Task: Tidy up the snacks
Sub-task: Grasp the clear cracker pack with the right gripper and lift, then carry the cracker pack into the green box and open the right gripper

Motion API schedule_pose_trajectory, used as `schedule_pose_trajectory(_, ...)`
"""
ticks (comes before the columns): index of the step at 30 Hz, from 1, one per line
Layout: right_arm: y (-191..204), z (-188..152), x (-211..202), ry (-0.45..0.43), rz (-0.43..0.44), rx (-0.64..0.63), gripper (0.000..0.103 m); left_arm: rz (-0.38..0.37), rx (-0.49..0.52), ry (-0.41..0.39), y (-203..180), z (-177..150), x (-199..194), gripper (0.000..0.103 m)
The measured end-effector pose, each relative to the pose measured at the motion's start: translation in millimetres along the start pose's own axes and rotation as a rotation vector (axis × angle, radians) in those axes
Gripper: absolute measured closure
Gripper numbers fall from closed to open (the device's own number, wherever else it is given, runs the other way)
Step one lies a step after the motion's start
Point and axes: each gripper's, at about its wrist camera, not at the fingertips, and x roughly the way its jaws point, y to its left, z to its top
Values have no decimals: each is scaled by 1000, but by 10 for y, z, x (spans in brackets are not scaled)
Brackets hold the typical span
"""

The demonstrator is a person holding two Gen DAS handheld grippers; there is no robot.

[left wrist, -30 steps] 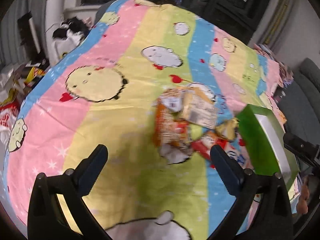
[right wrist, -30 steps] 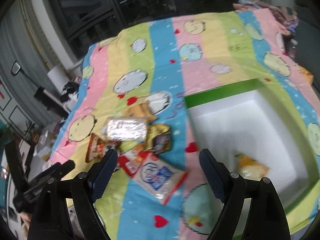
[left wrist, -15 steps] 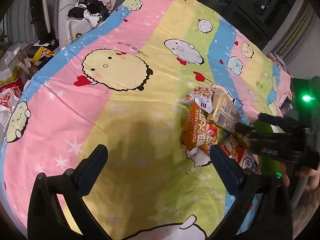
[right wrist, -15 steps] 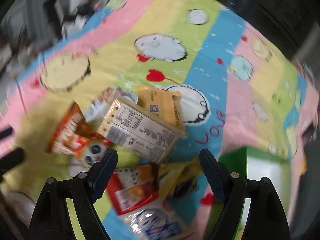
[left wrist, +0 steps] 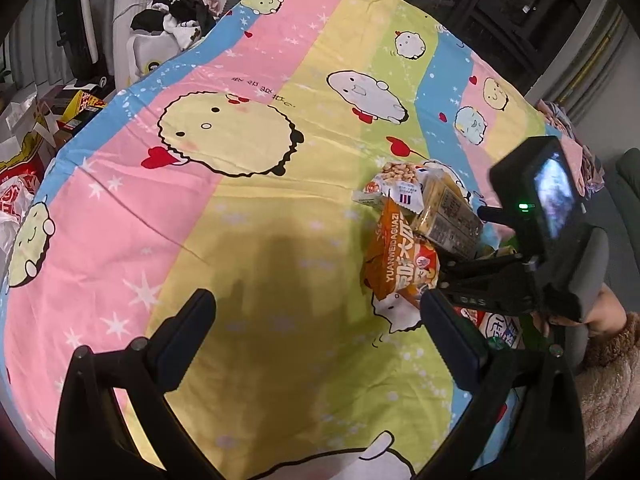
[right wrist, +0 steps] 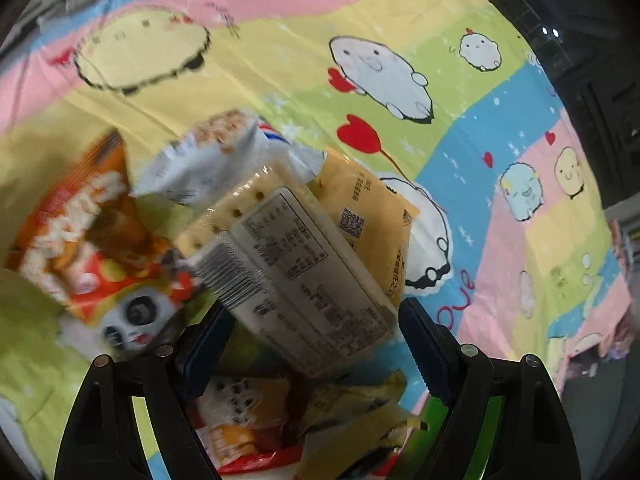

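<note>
My left gripper (left wrist: pixel 316 320) hung spread over bare sheet, left of the cracker pack (right wrist: pixel 296 280). My right gripper (right wrist: pixel 312 340) straddled that pack atop the snack pile, jaws spread; closing squarely came next, I judged.

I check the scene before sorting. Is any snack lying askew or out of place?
Yes. The cracker pack lies tilted across the orange bag and the yellow packet, not flat on the bedsheet. The snacks form a loose heap.
</note>
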Motion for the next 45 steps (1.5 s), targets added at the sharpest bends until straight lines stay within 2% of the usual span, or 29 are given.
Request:
schedule_pose_trajectory(2, 6, 8, 5, -11, 10, 7, 21, 2, 5, 3, -21, -11, 1, 1)
schedule_pose_trajectory(5, -24, -3, -31, -19, 32, 17, 38, 3, 2, 4, -20, -9, 6, 1)
schedule_pose_trajectory(7, -29, -19, -61, -29, 1, 27, 48, 1, -4, 7, -10, -6, 11, 1)
schedule_pose_trajectory(10, -145, -35, -126, -45, -11, 125, 54, 0, -9, 6, -3, -8, 1, 1)
schedule_pose_trajectory(13, -362, -75, -201, -38, 63, 294, 54, -1, -13, 1, 6, -11, -13, 1)
schedule_pose_trajectory(15, -441, -118, -312, -83, 128, 342, 54, 0, -15, 3, 8, -10, -14, 1)
schedule_pose_trajectory(17, -484, -163, -466, -111, 151, 388, 54, -1, -18, 4, 8, -16, -17, 1)
schedule_pose_trajectory(21, -554, -265, -903, -200, 274, 473, 54, -3, -17, 2, -5, -21, -23, 1)
schedule_pose_trajectory(24, -569, -336, -1136, -210, 358, 513, 54, -3, -18, 3, -8, -26, -23, 1)
schedule_pose_trajectory(27, -518, -501, -1267, -176, 484, 560, 54, -6, -24, 4, -5, -24, -30, 1)
schedule_pose_trajectory(30, -419, -652, -1224, -116, 571, 588, 54, -15, -26, 8, -24, -38, -31, 1)
schedule_pose_trajectory(34, -192, -800, -932, 26, 650, 613, 54, -9, -9, 13, -76, -62, -23, 1)
schedule_pose_trajectory(38, -36, -800, -643, 106, 667, 648, 54, 0, 1, 12, -101, -75, -17, 1)
schedule_pose_trajectory(41, 40, -725, -585, 78, 613, 653, 54, 13, -1, 14, -95, -85, -2, 1)
schedule_pose_trajectory(45, 29, -683, -547, 52, 647, 688, 54, 18, 1, 15, -101, -85, 14, 1)
